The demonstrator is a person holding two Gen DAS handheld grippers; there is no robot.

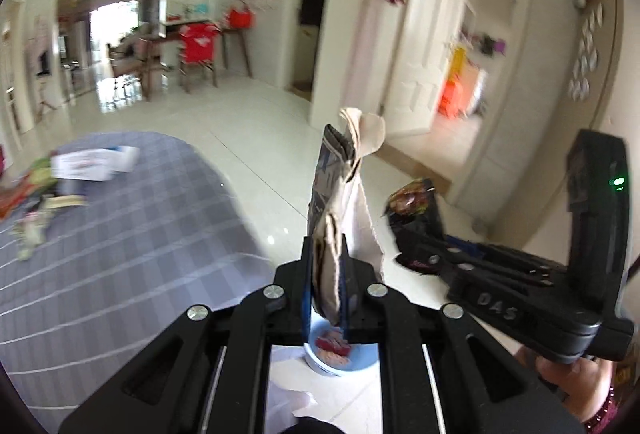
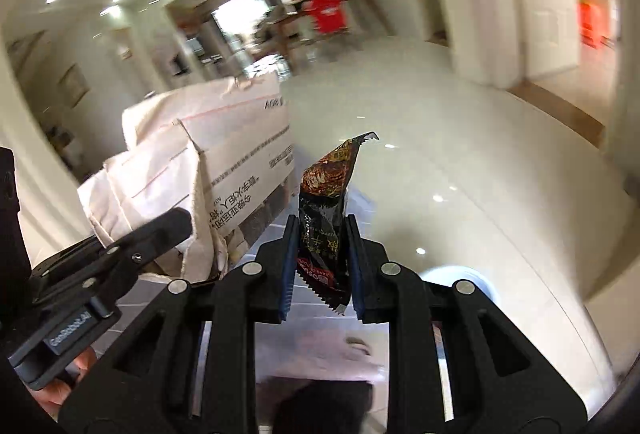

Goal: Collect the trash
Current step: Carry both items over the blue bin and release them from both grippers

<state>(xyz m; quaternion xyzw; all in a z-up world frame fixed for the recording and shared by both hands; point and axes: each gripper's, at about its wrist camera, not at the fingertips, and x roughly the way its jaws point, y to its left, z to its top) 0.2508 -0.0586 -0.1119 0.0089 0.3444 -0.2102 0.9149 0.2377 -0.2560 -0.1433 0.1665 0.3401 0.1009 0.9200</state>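
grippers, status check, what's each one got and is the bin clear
Left gripper shut on folded paper. Right gripper shut on dark snack wrapper. Blue bin below, already holding trash; nothing blocking it.

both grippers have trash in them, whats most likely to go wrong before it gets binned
1. The left gripper pinches only the lower end of the torn paper packaging; its long loose top could flap, tear or slip out.
2. The right gripper holds the dark snack wrapper, glossy film that might slide from the pads.
3. The blue bin is mostly hidden behind the left gripper, so a drop could miss it.
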